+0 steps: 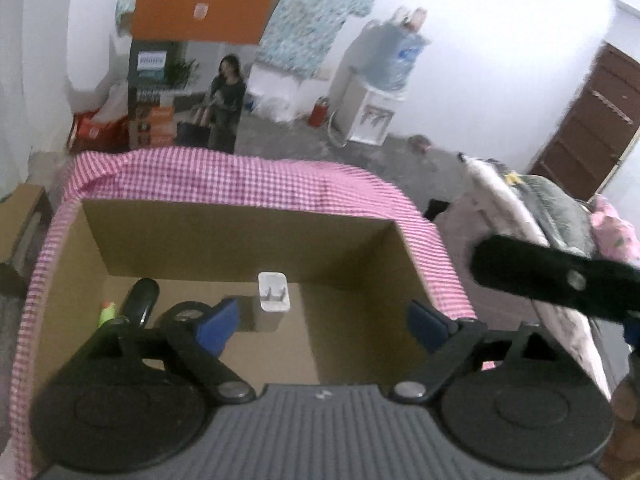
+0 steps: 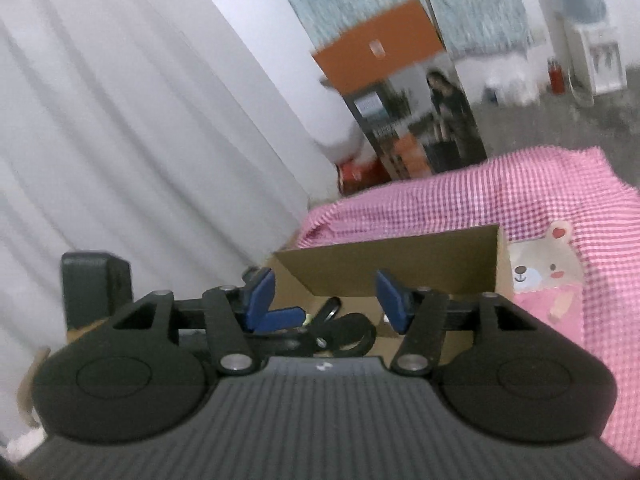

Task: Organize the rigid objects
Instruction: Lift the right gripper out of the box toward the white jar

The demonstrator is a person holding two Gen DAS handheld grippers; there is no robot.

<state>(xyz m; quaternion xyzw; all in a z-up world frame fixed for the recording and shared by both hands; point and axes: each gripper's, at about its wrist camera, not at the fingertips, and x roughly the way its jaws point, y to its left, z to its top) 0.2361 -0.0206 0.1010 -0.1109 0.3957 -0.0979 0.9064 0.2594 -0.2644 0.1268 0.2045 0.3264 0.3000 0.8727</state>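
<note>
A cardboard box (image 1: 240, 240), its rim draped in pink checked cloth (image 1: 256, 178), fills the left wrist view. On its floor stand a white charger plug (image 1: 274, 298), a black scissors handle (image 1: 140, 300) and a small green item (image 1: 107, 313). My left gripper (image 1: 324, 324) hangs open above the box floor with nothing between its blue pads (image 1: 218, 324). A black finger of the other gripper (image 1: 520, 276) crosses at the right. In the right wrist view my right gripper (image 2: 326, 300) is open over the box (image 2: 400, 264). Black scissors (image 2: 344, 334) lie below it, unheld.
A tall printed carton with an orange top (image 1: 200, 12) and a water dispenser (image 1: 376, 112) stand on the floor behind. A pile of soft fabrics (image 1: 540, 208) lies right of the box, near a brown door (image 1: 592, 128). A white curtain (image 2: 120, 120) hangs at the left.
</note>
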